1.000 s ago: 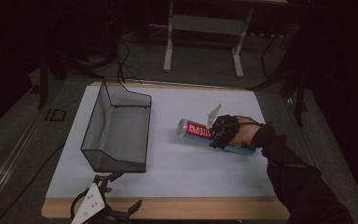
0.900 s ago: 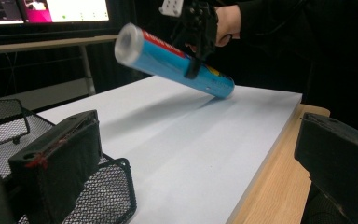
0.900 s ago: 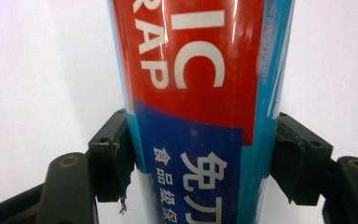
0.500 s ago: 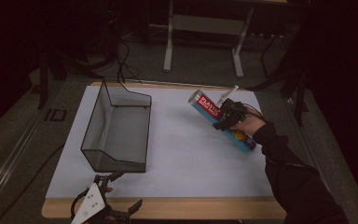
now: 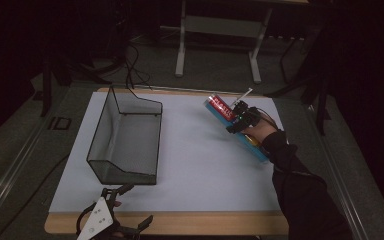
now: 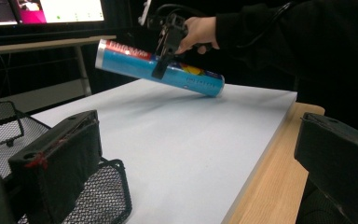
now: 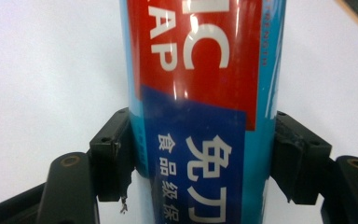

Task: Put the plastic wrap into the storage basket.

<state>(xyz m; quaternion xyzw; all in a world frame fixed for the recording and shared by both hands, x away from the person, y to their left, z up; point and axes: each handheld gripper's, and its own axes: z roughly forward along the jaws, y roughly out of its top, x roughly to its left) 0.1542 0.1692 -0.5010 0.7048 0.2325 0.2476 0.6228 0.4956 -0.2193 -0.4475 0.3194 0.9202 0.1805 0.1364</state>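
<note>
The right gripper (image 5: 239, 120) is clamping a long blue-and-red tube (image 5: 232, 125), which looks like a boxed roll of plastic wrap, and is holding it lifted clear of the white mat (image 5: 190, 160) at the far right of the bench (image 5: 180, 224). In the right gripper view, the 2 black jaws are pressing on opposite sides of the tube (image 7: 200, 107), with the printed label facing the camera. In the left gripper view, the tube (image 6: 161, 71) is hanging tilted, its capped end raised toward the far left and its other end dipping toward the person's hand (image 6: 196, 33).

The left gripper (image 5: 105, 225) is resting at the near left edge of the bench, just in front of the black wire-mesh basket (image 5: 125, 137). Its jaws are standing well apart with nothing between them.

Handling assessment: the tube is appearing rigid and round, with a glossy printed skin, so it is likely to be slippery and prone to rolling or swivelling between flat pads. It is probably light for its length. The grip is sitting a little toward the capped end rather than at the true middle, which may be contributing to the tilt. A hold nearer the middle, square across the tube, would be steadying it better. The basket is lying well apart to the left and is standing empty; the tube may need levelling to fit lengthwise.
</note>
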